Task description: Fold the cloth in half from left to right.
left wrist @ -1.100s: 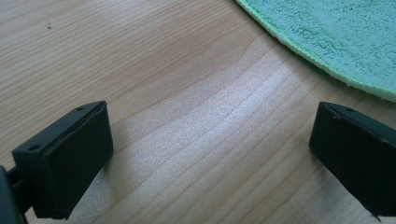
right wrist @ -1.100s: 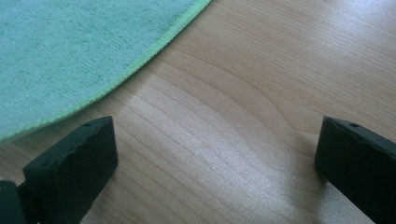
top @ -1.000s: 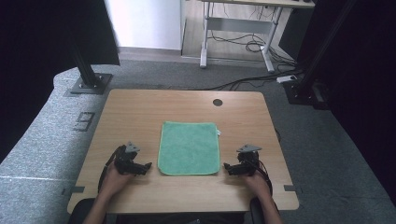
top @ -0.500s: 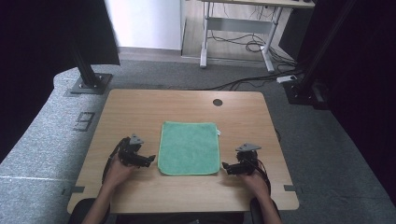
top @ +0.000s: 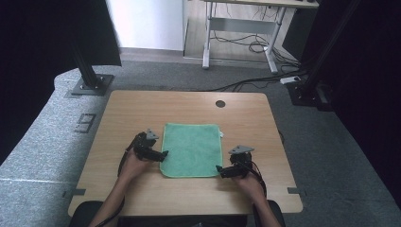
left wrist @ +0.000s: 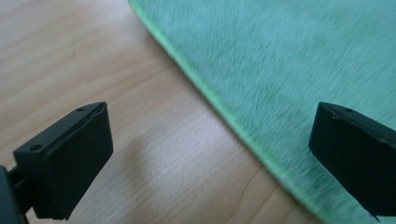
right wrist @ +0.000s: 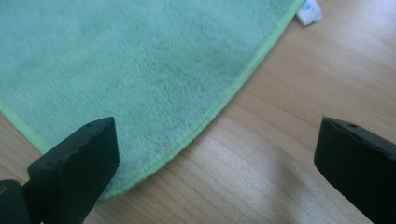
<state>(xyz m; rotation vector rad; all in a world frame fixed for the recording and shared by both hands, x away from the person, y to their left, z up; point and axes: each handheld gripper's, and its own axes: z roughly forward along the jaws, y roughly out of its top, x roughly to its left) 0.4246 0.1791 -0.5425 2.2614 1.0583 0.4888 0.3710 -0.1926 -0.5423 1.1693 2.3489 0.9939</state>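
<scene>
Moved inward since earlier: two claws, left (top: 163, 153) and right (top: 219, 169), both spread wide, straddling one green cloth's (top: 193, 149) edges on counter (top: 189, 106).

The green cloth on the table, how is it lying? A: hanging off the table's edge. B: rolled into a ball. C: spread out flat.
C: the green cloth lies open and flat on the table, with an open claw at each near corner.
</scene>
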